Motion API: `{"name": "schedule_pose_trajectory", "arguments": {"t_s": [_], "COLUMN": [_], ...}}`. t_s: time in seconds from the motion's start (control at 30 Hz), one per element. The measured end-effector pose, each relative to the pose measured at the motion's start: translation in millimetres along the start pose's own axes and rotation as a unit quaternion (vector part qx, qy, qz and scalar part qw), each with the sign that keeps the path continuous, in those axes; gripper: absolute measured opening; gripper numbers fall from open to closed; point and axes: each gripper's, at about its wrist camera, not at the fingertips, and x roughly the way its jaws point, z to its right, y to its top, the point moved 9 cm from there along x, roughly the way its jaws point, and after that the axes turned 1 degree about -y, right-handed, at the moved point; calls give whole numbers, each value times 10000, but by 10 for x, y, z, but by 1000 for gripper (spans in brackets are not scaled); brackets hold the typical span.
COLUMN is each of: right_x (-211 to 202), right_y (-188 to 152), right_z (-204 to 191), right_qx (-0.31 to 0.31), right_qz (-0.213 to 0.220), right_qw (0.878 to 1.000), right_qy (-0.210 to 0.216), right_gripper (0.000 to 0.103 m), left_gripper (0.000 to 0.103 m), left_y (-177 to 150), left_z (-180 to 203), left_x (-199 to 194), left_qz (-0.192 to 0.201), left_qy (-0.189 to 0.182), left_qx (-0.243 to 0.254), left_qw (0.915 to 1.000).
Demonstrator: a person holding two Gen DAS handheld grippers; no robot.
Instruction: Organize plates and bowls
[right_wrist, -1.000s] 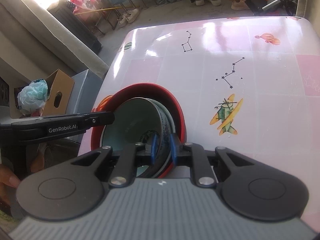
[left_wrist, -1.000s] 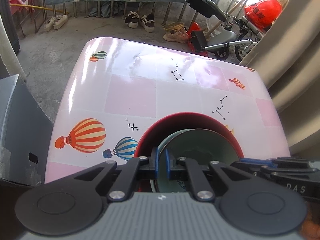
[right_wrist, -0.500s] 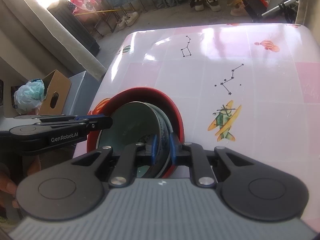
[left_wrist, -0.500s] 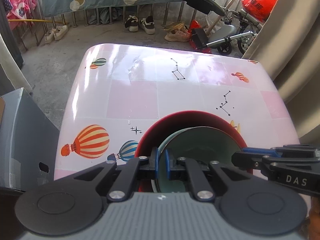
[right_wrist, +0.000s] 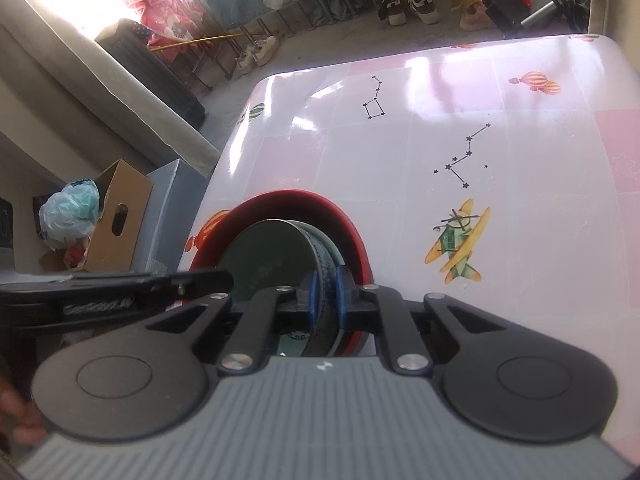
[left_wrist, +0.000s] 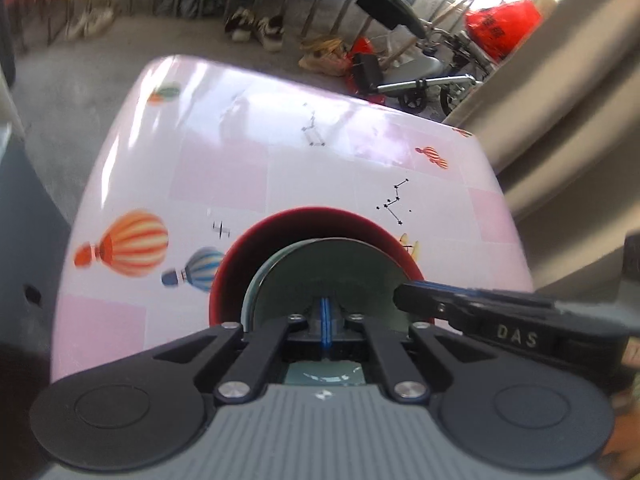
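A red bowl [left_wrist: 256,240] sits near the front edge of the pink table [left_wrist: 224,168] with green bowls [left_wrist: 336,268] stacked inside it. My left gripper [left_wrist: 326,320] is shut with its blue pads together, empty, above the green bowl's near side. My right gripper [right_wrist: 325,294] is shut on the green bowl's right rim [right_wrist: 326,256], inside the red bowl [right_wrist: 344,220]. The right gripper's fingers [left_wrist: 424,296] show in the left wrist view, and the left gripper's fingers [right_wrist: 192,282] show in the right wrist view.
The table [right_wrist: 460,128] has a balloon and plane print. A grey box [right_wrist: 172,200], a cardboard box [right_wrist: 120,216] and a plastic bag [right_wrist: 68,212] stand on the floor to the left. Shoes [left_wrist: 256,28] and a scooter [left_wrist: 420,72] lie beyond the far edge.
My left gripper let go of the green bowl's left rim, closed empty and moved towards the bowl's middle. My right gripper keeps its hold on the right rim.
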Motion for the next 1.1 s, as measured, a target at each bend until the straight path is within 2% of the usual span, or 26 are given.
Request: {"name": "schedule_pose_trajectory", "arguments": {"t_s": [0.1,0.2,0.27,0.37,0.47,0.63,0.7,0.77,0.9,1.03,1.1], "right_x": [6,2,2,-2,-2,0,6,19,35,-103,-184], "right_y": [-3,-14,-15,-18,-18,-19,-23,-31,-32,10,34], "right_z": [21,28,4,-22,-20,-58,-96,-141,-207,-308,-385], "right_qx": [46,-11,-128,-271,-298,-485,-654,-865,-1158,-1076,-1130], "right_qz": [-35,-45,-36,-13,-6,-60,-81,-108,-168,-129,-50], "right_qw": [10000,10000,9999,9996,9995,9987,9975,9951,9908,9934,9930], "right_qy": [7,23,-17,-66,-41,-128,-266,-456,-674,-365,-355], "right_gripper": [8,8,8,8,9,9,9,9,9,7,7], "left_gripper": [3,6,15,16,20,20,15,5,0,0,0], "left_y": [-7,31,50,45,5,-78,-98,-134,-116,-113,-113], "left_z": [9,-106,-256,-521,-683,-679,-646,-650,-696,-687,-709], "left_x": [-26,-122,-202,-288,-272,-77,-13,56,78,86,91], "left_qz": [83,323,520,736,708,510,441,326,335,338,312], "left_qy": [13,212,455,909,1101,940,819,688,435,415,333], "left_qx": [32,49,9,-78,-176,-231,-261,-389,-668,-590,-670], "left_qw": [10000,9992,9976,9931,9912,9940,9953,9963,9963,9968,9967]}}
